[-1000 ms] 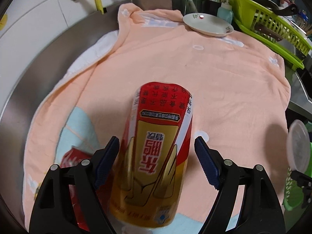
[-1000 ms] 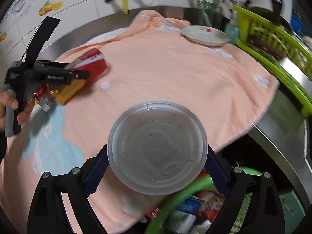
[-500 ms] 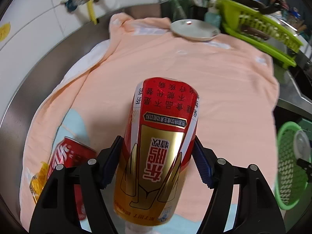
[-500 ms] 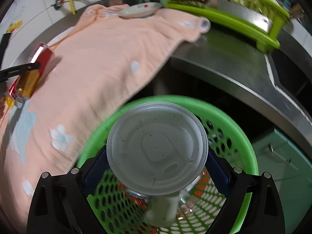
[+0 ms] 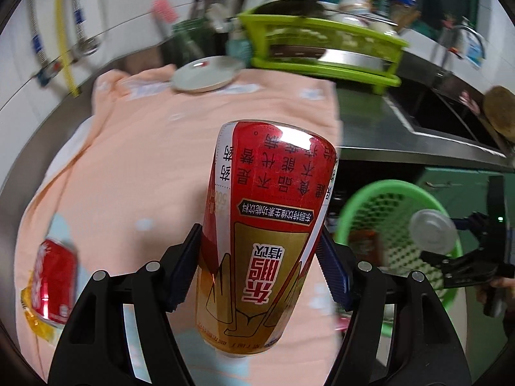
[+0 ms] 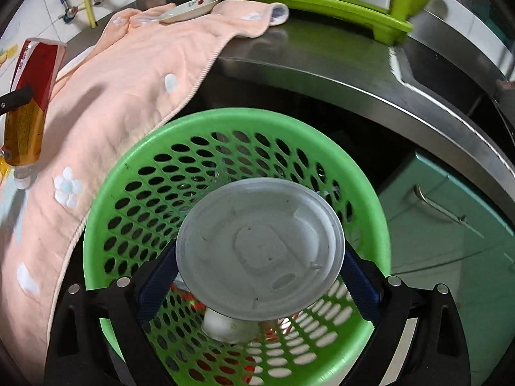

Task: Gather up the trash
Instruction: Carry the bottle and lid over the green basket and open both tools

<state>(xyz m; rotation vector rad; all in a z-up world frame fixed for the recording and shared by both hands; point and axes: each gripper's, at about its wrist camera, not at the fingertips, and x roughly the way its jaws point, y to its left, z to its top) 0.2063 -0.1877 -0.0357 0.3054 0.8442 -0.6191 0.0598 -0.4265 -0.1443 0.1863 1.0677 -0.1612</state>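
The red-and-gold drink bottle bears upside-down Chinese print: large 东鹏特饮, a black band reading 维生素功能饮料, and 保健食品不能代替药物 above that band.

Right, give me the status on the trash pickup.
Done: some trash already lies in the green basket. In hand: the right gripper holds a lidded plastic cup over the basket; the left gripper grips the red-and-gold bottle. Left: the red can on the towel.

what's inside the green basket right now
Through the green basket mesh, red and orange packaging and a pale, rounded item show at the bottom. The plastic lid, clamped in the right gripper, covers the middle, so anything beneath it is hidden.
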